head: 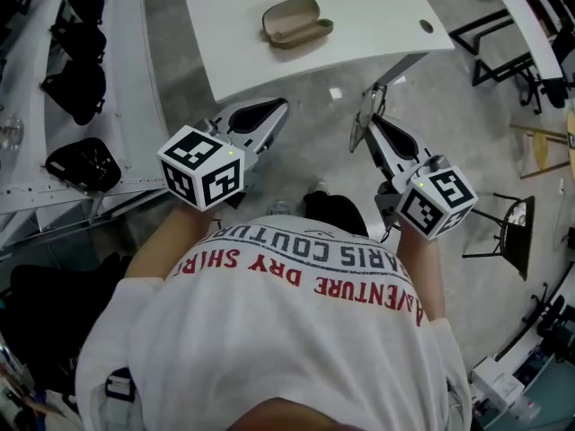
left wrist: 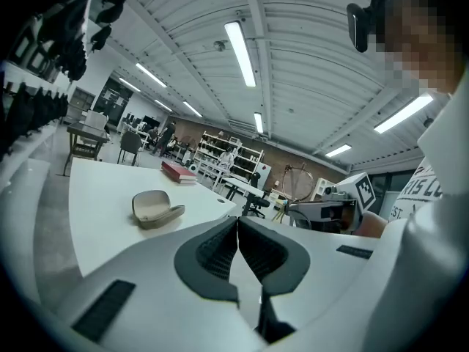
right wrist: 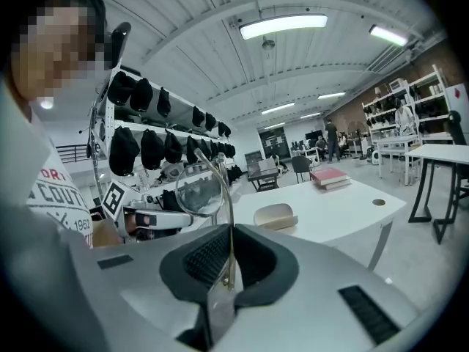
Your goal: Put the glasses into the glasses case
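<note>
right gripper (right wrist: 229,228) pinching glasses (right wrist: 199,191), contact clear only in its view

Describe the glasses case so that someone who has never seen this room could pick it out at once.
Start at the big white table in front of the person. On its top, apart from everything else, lies the glasses case. It is a tan oval clamshell lying open, unlike the red books stacked farther along the table.
</note>
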Motion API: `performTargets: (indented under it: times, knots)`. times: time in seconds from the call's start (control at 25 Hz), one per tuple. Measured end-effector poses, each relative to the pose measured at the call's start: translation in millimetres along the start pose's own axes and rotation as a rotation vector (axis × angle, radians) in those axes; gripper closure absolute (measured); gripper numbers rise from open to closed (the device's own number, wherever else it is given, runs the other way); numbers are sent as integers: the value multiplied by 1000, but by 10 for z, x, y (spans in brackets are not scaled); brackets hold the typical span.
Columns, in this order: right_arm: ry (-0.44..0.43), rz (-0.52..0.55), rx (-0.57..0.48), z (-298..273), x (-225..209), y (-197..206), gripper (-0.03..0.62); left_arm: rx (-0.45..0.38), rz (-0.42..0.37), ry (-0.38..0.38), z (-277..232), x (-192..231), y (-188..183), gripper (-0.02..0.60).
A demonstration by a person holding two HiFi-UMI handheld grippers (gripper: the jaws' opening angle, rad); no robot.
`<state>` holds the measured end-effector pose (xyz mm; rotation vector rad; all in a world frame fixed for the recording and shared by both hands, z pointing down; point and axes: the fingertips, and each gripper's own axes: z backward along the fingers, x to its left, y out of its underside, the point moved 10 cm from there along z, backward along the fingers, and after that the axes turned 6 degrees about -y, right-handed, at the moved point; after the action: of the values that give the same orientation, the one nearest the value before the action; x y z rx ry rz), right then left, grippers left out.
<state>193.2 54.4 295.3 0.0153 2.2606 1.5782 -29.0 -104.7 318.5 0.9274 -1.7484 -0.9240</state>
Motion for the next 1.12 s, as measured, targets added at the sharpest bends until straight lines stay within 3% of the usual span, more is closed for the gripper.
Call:
performTargets:
  times: [0.72,1.12]
  knots:
    - [-120,35,31,-701,-955,-582,560,-4,152,-118,-534,458,-281,552]
    - [-226,144,154,-1398,-1601,-968,563,5,219,-221,-968,815,-473,552]
